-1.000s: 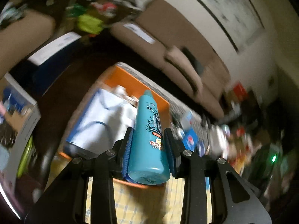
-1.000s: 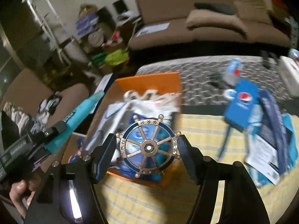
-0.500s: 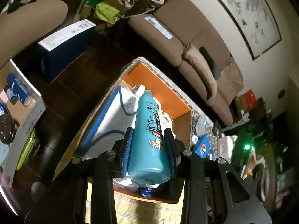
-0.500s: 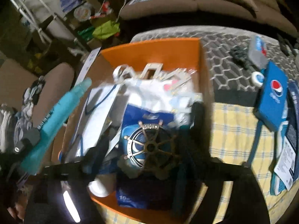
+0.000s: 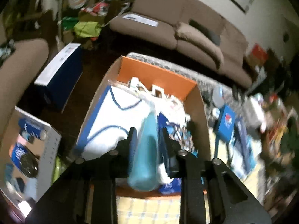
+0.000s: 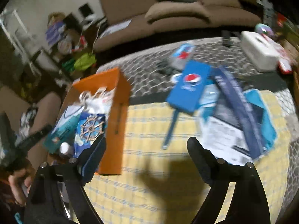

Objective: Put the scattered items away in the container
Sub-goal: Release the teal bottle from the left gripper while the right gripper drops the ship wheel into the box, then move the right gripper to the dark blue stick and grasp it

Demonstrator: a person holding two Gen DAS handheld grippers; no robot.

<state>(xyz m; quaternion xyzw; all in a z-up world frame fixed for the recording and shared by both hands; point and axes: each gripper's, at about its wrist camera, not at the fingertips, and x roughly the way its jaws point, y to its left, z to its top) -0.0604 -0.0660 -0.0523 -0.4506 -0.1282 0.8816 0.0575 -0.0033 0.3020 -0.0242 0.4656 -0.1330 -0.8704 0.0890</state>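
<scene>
My left gripper (image 5: pixel 148 140) is shut on a teal bottle (image 5: pixel 146 155) and holds it over the orange box (image 5: pixel 153 74), pointing down into it. The box also shows in the right wrist view (image 6: pixel 116 115), at the left, and the bottle (image 6: pixel 63 128) shows inside its opening. A ship's-wheel ornament (image 6: pixel 91 127) lies in the box on a blue bag. My right gripper (image 6: pixel 146 145) is open and empty above the yellow checked cloth (image 6: pixel 149 177), to the right of the box.
A blue Pepsi box (image 6: pixel 188 85), a dark blue strap (image 6: pixel 241 108), papers (image 6: pixel 222 132) and a white case (image 6: pixel 259 50) lie on the table right of the box. A sofa (image 6: pixel 168 15) stands behind. Boxes (image 5: pixel 58 76) sit on the floor at the left.
My right gripper has let go of the ship's wheel into the box, opened, and drawn back to the right. My left gripper has tipped the teal bottle lower into the box.
</scene>
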